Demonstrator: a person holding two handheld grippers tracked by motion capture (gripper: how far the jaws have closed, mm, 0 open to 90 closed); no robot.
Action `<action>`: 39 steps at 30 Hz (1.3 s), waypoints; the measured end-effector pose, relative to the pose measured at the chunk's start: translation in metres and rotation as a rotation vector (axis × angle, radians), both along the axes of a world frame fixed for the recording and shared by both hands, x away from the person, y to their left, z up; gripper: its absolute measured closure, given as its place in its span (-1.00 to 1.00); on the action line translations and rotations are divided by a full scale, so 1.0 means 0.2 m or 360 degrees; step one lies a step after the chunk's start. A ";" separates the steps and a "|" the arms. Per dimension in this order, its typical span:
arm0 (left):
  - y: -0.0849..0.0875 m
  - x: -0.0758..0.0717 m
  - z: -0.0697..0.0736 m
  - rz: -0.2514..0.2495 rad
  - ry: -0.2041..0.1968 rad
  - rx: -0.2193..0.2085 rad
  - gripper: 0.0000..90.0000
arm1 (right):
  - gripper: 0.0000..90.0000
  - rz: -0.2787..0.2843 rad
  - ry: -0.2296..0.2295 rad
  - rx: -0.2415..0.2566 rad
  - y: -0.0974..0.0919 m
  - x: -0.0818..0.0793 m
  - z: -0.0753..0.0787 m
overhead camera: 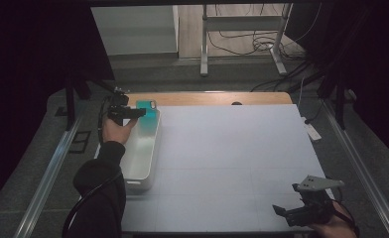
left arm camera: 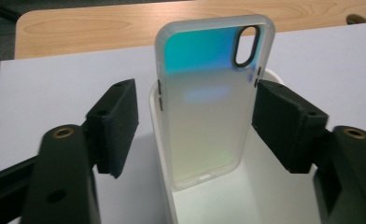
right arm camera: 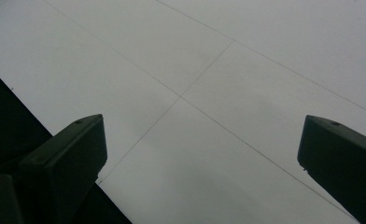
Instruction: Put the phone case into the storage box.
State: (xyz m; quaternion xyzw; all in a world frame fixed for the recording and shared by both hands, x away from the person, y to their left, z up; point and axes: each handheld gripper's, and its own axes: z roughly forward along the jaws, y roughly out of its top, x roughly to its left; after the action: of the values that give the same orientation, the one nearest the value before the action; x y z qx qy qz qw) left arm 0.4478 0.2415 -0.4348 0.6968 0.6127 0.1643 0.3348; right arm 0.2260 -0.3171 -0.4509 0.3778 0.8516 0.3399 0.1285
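Left claw [left arm camera: 195,126] hangs over the far end of a white tray [overhead camera: 142,148], its jaws spread, with a phone case [left arm camera: 209,98] standing between them. In the left gripper view the left pad is clearly off the case; the right pad sits just beside the case's edge, and whether it touches I cannot tell. No earlier picture is at hand, so only the spread itself can be told. The case is frosted and clear, with a teal-to-blue sheen near its top and an oval camera cutout in the upper corner; it stands upright inside the tray, leaning on the tray's far wall, its lower edge down on the tray floor. The rest of the tray looks bare inside. Right claw [overhead camera: 287,212] rests near the bench's near right corner, jaws wide apart with nothing between them, pointing across the white bench [overhead camera: 232,148]. The tray lies along the bench's left edge, long side running away from the person, and the whole middle and right of the bench is open room. A wooden strip [overhead camera: 207,98] shows along the far edge. Faint seams cross the white sheet in the right gripper view. Beyond the bench are grey floor, a metal frame [overhead camera: 242,39] and loose cables [overhead camera: 262,44]; dark curtains close both sides.
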 end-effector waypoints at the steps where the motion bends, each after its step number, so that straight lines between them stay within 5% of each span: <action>1: 0.00 0.00 0.00 -0.0016 0.0000 0.0001 -0.36 | -0.96 0.0000 0.0000 0.0000 0.00 0.00 0.00; 28: 0.01 -0.09 0.04 -0.0224 -0.0103 -0.0074 -0.80 | -1.00 -0.0022 0.0003 0.0010 0.00 0.00 0.00; 39: -0.03 -0.15 0.06 -0.0347 -0.0149 -0.0043 -0.92 | -1.00 -0.0054 -0.0005 0.0013 -0.01 0.00 0.00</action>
State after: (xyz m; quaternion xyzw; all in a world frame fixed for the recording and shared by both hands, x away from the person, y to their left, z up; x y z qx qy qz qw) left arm 0.4184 0.2364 -0.4225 0.7464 0.5191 0.1508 0.3881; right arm 0.2269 -0.3193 -0.4506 0.3923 0.8434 0.3416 0.1341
